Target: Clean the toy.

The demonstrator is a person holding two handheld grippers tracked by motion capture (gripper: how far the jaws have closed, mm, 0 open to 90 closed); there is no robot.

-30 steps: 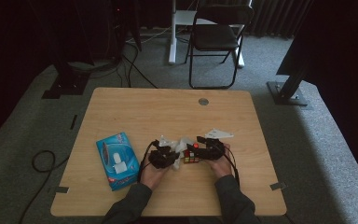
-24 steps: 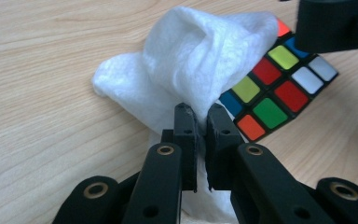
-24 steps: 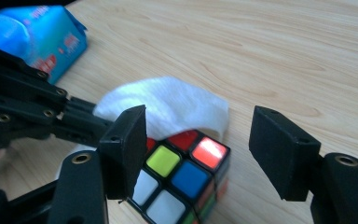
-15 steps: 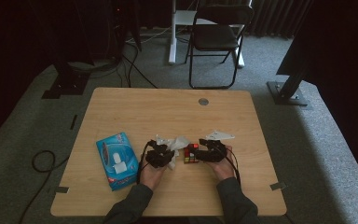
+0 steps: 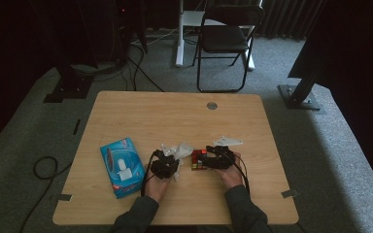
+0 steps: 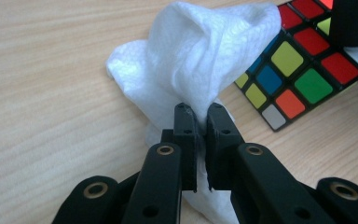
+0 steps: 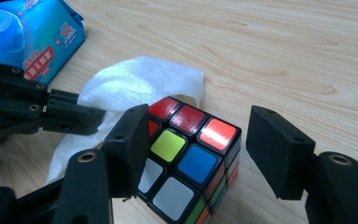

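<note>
Blue wipes pack (image 7: 25,35) — red label, white Chinese characters — too blurred to read.

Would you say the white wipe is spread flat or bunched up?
Bunched up: the wipe rises in folds from the shut left gripper pinching it.

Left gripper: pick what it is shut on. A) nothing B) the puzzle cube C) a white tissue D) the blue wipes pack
C: the left gripper pinches a bunched white tissue that rises from between its closed jaws, beside the puzzle cube.

On the table (image 5: 141,111), the tissue (image 5: 182,149) lies between pack (image 5: 122,166) and cube (image 5: 198,159), seemingly touching the cube.
</note>
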